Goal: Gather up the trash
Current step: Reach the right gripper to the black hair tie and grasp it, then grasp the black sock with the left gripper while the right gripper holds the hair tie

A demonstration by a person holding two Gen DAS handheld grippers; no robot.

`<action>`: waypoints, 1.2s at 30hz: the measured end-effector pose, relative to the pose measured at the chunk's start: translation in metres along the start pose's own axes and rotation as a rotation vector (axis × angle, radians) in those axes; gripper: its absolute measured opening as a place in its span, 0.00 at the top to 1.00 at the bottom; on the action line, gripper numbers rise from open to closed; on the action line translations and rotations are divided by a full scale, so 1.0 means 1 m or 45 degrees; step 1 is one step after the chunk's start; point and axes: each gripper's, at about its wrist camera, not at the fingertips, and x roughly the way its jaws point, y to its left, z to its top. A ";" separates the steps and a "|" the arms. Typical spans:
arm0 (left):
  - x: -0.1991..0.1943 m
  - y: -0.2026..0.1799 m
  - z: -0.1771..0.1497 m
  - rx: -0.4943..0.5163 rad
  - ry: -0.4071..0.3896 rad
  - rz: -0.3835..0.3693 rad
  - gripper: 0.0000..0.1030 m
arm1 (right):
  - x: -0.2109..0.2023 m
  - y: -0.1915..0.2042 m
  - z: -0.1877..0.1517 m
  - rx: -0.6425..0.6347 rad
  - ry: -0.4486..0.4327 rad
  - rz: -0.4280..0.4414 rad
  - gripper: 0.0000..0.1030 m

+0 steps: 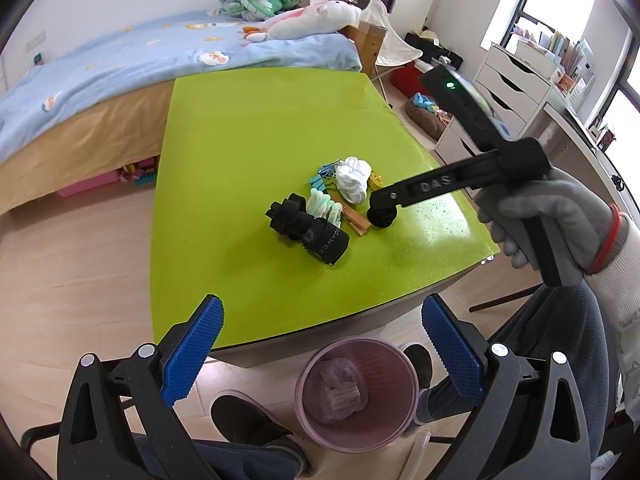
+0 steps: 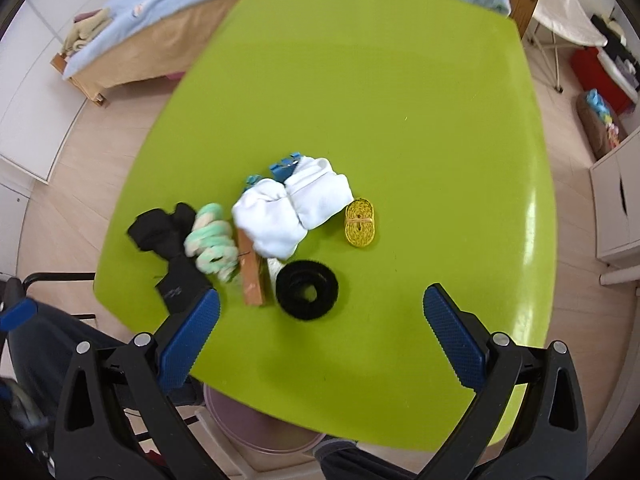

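Note:
A pile lies on the green table [image 2: 400, 100]: a white cloth bundle [image 2: 292, 208], a yellow coil [image 2: 360, 222], a black ring [image 2: 307, 290], a wooden piece [image 2: 252, 276], a mint fuzzy item [image 2: 212, 240], a black cloth [image 2: 168, 240] and blue clips [image 2: 284, 166]. My right gripper [image 2: 322, 296] hovers open over the table's near part, with the ring just ahead between its fingers. In the left wrist view, the right gripper [image 1: 382, 200] sits right above the ring [image 1: 382, 218]. My left gripper [image 1: 323, 301] is open and holds nothing, above a pink bin [image 1: 304, 368] with crumpled wrappers [image 1: 340, 388] inside.
The bin stands on the floor at the table's near edge, between the person's dark shoes [image 1: 248, 420]. A bed [image 1: 120, 64] with plush toys runs behind the table. White drawers [image 1: 508, 80] and a floor cushion [image 1: 428, 116] stand to the right. A gloved hand [image 1: 560, 208] holds the right gripper.

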 end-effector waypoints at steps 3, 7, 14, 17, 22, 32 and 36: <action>0.000 0.002 -0.001 -0.005 0.001 -0.002 0.07 | 0.011 0.002 0.004 0.001 0.037 0.003 0.05; 0.003 0.004 -0.001 -0.013 0.004 -0.005 0.07 | 0.019 0.002 0.007 0.001 0.068 -0.003 0.27; 0.008 0.006 0.000 -0.019 0.012 -0.010 0.07 | 0.018 0.005 0.008 0.002 0.063 0.018 0.57; 0.009 0.005 0.001 -0.018 0.013 -0.013 0.07 | 0.018 0.001 0.006 0.002 0.066 0.031 0.66; 0.012 0.004 0.004 -0.008 0.018 -0.013 0.07 | 0.008 -0.003 0.001 0.015 0.038 0.066 0.69; 0.034 0.004 0.023 0.062 0.063 -0.002 0.07 | -0.020 -0.015 -0.024 0.039 -0.020 0.159 0.70; 0.050 0.003 0.037 0.125 0.099 -0.012 0.07 | -0.028 -0.021 -0.031 0.046 -0.028 0.176 0.70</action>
